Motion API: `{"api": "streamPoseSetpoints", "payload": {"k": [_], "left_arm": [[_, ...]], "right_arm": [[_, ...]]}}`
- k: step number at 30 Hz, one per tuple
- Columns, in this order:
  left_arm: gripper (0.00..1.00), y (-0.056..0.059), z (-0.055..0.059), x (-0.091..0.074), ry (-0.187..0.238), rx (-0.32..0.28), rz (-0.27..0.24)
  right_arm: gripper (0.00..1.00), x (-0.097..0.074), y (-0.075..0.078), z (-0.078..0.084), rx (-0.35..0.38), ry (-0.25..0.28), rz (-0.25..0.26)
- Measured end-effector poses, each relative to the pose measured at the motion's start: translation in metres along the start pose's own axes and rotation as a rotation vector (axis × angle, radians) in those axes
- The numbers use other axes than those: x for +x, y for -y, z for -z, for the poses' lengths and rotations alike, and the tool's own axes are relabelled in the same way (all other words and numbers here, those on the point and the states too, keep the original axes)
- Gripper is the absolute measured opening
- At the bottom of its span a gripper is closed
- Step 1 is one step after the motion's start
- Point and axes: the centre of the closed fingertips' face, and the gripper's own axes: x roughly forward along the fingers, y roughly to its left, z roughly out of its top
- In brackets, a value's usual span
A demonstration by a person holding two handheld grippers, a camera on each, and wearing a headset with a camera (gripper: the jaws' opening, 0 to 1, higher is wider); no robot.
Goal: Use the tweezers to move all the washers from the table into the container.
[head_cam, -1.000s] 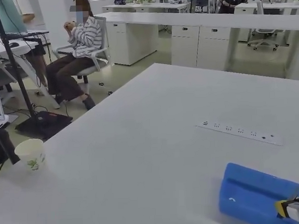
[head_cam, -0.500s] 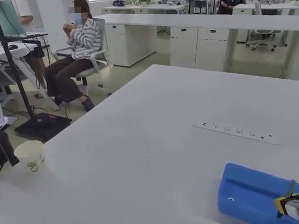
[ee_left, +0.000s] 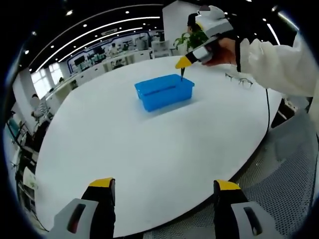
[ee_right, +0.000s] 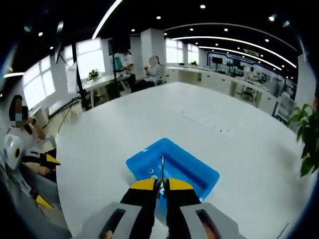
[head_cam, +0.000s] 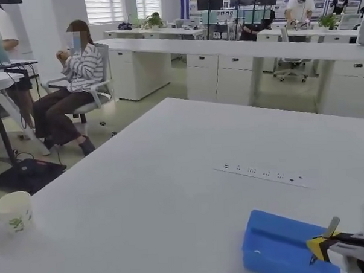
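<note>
You hold the tweezers point(ee_right: 162, 167) pinched in your right tool point(ee_right: 160, 183) over the container point(ee_right: 197, 172) — the drop-off step, so loosen them next — left tool point(ee_left: 164, 184) wide, idle.

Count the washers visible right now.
1: what looks like a washer on the floor of the blue container, just left of the tweezers held by the right gripper. More may be hidden by the gripper or too small to see.

Thin tweezers point(ee_right: 162, 167) point down into the open blue container point(ee_right: 192, 167).
</note>
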Motion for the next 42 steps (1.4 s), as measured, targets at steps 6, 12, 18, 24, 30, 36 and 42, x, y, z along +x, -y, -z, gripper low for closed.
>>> {"api": "streamPoseSetpoints", "payload": {"k": [6, 12, 18, 24, 30, 36, 42], "left_arm": [[0.82, 0.006, -0.046, -0.018, 0.093, 0.025, 0.050], [0.80, 0.015, -0.087, -0.036, 0.177, 0.089, 0.087], [0.74, 0.032, -0.138, -0.060, 0.311, 0.103, 0.201], [0.61, 0.046, -0.172, -0.074, 0.370, 0.130, 0.287], [0.40, 0.068, -0.196, -0.084, 0.409, 0.137, 0.442], [0.23, 0.090, -0.205, -0.092, 0.407, 0.148, 0.601], [0.18, 0.110, -0.194, -0.095, 0.355, 0.231, 0.751]], "right_arm": [[0.03, -0.022, -0.021, -0.005, -0.040, 0.029, -0.072], [0.03, -0.039, -0.054, -0.001, -0.086, 0.026, -0.174], [0.04, -0.056, -0.080, 0.006, -0.118, 0.016, -0.247], [0.04, -0.072, -0.103, 0.008, -0.143, 0.007, -0.312], [0.04, -0.088, -0.129, 0.004, -0.150, 0.023, -0.404], [0.04, -0.100, -0.148, 0.001, -0.170, 0.037, -0.476], [0.04, -0.108, -0.159, 0.001, -0.216, 0.033, -0.526]]}}
